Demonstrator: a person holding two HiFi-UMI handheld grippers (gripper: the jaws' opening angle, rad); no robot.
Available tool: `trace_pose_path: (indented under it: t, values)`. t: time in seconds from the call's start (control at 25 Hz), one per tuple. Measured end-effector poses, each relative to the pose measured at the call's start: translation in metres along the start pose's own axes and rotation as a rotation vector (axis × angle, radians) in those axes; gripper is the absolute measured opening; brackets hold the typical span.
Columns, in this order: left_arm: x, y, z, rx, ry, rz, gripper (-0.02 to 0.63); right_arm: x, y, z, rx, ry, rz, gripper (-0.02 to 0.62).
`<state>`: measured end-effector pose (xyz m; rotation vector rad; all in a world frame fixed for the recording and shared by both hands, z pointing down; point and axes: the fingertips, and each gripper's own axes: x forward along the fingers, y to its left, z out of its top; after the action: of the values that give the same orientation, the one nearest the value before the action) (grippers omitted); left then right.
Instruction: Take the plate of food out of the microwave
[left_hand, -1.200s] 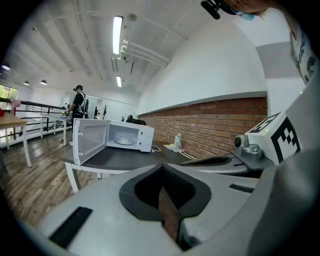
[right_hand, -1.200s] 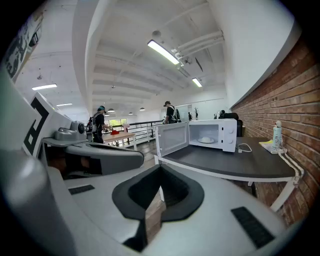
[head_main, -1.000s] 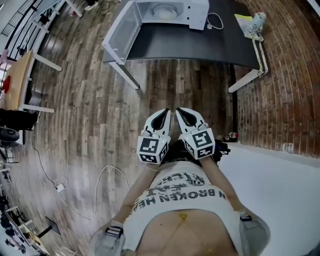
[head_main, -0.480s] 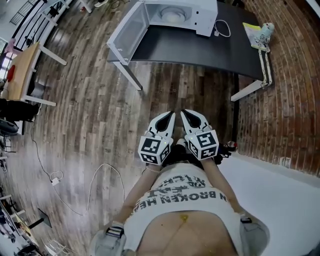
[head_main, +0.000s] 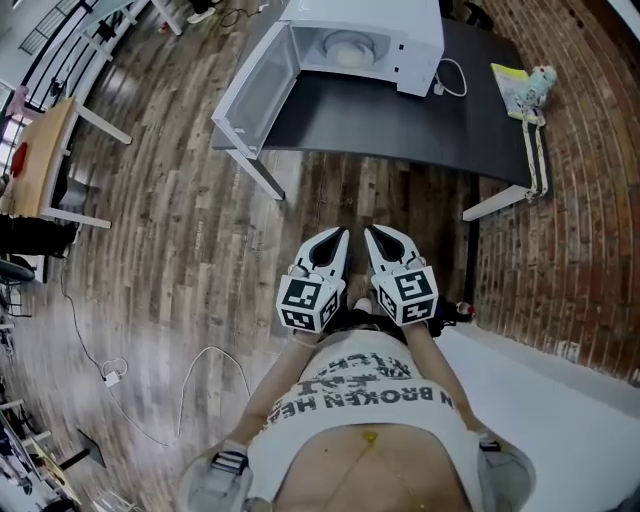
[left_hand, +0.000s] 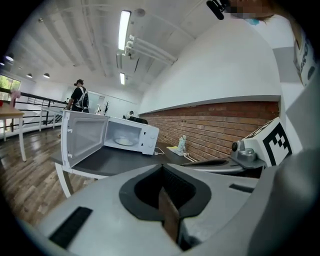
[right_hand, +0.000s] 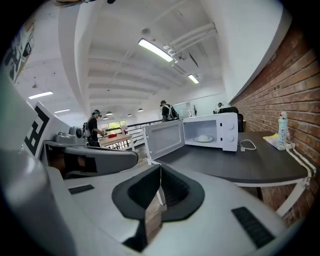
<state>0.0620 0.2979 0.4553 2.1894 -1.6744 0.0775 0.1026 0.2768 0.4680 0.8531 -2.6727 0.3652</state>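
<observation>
The white microwave (head_main: 360, 38) stands on a black table (head_main: 400, 115), its door (head_main: 255, 85) swung open to the left. Inside it sits a white plate of food (head_main: 350, 48), also seen in the left gripper view as plate (left_hand: 123, 141) and in the right gripper view as plate (right_hand: 203, 138). My left gripper (head_main: 337, 238) and right gripper (head_main: 373, 236) are held side by side in front of the person's body, over the wooden floor, well short of the table. Both point at the microwave. Each has its jaws together with nothing between them.
A white cable with a plug (head_main: 452, 78) lies right of the microwave. A yellow sheet and a small bottle (head_main: 525, 82) sit at the table's right end. A brick wall (head_main: 590, 180) runs along the right. A wooden table (head_main: 40, 150) stands far left; a cord (head_main: 115, 372) lies on the floor.
The table and microwave have come nearer and lower in the head view. Both grippers have moved forward toward them, still side by side and shut.
</observation>
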Motion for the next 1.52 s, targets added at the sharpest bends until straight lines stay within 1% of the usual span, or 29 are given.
trace_pose_path:
  t: [0.08,0.16,0.28,0.36,0.52,0.68,0.96,1.2,1.52]
  values:
    - [0.016,0.012,0.011,0.013,0.001,-0.029,0.006,0.019,-0.007,0.011,-0.001,-0.005,-0.004,0.009]
    - [0.032,0.023,0.023,0.006,0.001,-0.062,0.006,0.038,-0.014,0.024,0.007,-0.018,-0.009,0.009]
    - [0.055,0.039,0.039,0.004,-0.004,-0.102,0.007,0.063,-0.023,0.041,-0.017,-0.027,-0.031,0.009]
    - [0.066,0.049,0.047,0.014,-0.004,-0.118,0.007,0.077,-0.027,0.049,-0.033,-0.025,-0.049,0.009]
    - [0.079,0.067,0.058,0.029,0.011,-0.141,0.008,0.101,-0.03,0.06,-0.011,-0.029,-0.055,0.009]
    - [0.087,0.085,0.062,0.027,0.026,-0.163,0.006,0.122,-0.032,0.067,-0.005,-0.025,-0.064,0.008]
    - [0.097,0.12,0.077,0.057,0.02,-0.182,0.006,0.159,-0.033,0.077,0.005,-0.016,-0.104,0.009]
    - [0.102,0.135,0.082,0.082,0.027,-0.197,0.006,0.18,-0.026,0.08,0.012,-0.004,-0.107,0.009]
    - [0.114,0.15,0.081,0.033,0.045,-0.196,0.006,0.195,-0.037,0.083,0.027,0.012,-0.122,0.009]
